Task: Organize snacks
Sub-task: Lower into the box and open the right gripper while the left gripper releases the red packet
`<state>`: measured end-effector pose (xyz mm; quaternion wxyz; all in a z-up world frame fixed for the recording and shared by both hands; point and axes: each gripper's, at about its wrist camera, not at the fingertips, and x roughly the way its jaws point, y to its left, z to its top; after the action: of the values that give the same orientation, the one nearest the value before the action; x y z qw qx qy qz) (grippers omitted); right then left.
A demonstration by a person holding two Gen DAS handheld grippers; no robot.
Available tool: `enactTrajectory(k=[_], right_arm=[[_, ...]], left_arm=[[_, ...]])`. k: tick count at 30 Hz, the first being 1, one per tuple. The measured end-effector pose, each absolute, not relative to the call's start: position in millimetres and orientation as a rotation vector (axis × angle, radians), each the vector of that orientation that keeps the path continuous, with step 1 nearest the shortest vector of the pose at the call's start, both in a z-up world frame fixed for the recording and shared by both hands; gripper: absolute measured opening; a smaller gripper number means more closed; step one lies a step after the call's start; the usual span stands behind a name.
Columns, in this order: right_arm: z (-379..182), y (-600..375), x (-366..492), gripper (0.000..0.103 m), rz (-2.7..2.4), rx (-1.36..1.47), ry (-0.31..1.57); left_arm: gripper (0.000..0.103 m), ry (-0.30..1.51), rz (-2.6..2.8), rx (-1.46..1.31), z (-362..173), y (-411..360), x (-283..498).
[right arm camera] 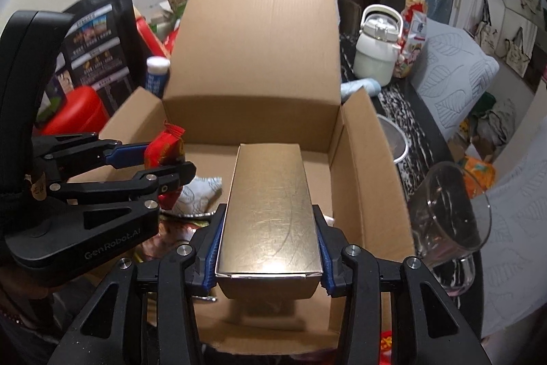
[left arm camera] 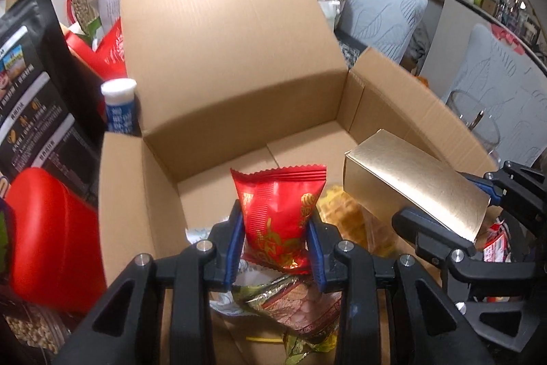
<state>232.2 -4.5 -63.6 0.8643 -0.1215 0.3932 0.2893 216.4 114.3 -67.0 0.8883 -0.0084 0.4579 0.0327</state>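
An open cardboard box point(left arm camera: 239, 57) point(right arm camera: 263, 50) stands in front of me with its flaps up. My left gripper point(left arm camera: 275, 224) is shut on a red snack packet point(left arm camera: 280, 214) and holds it over the box's near left part; it also shows in the right wrist view point(right arm camera: 164, 156) with the packet point(right arm camera: 164, 149). My right gripper point(right arm camera: 268, 245) is shut on a long gold box point(right arm camera: 270, 207) held over the box's right half; it shows at the right of the left wrist view point(left arm camera: 444, 211) with the gold box point(left arm camera: 413, 180). Several snack packets point(left arm camera: 294, 300) lie on the box floor.
A red container point(left arm camera: 51, 238), a black printed bag point(left arm camera: 30, 84) and a blue-and-white tube point(left arm camera: 118, 105) stand left of the box. A clear glass point(right arm camera: 448, 211), a white kettle-shaped bottle point(right arm camera: 376, 47) and a metal strainer point(right arm camera: 393, 139) are on the right.
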Motion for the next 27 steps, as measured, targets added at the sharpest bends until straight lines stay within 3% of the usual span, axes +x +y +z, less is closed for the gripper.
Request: enactTrajectory(k=[8, 12, 27], right_arm=[[-91.9, 5.6, 234.7, 0.047, 0.565, -0.330, 0.892], [-94.4, 2.7, 231.5, 0.071, 0.565, -0.330, 0.900], [-66.9, -17.4, 206.7, 0.075, 0.536, -0.309, 0.825]], left_arm=[[0.033, 1.003, 0.109, 0.042, -83.7, 101.9, 223.2], [0.033, 1.030, 0.161, 0.069, -88.0, 100.5, 226.1], [0.033, 0.997, 0.164, 0.039, -63.6, 96.3, 201.9]])
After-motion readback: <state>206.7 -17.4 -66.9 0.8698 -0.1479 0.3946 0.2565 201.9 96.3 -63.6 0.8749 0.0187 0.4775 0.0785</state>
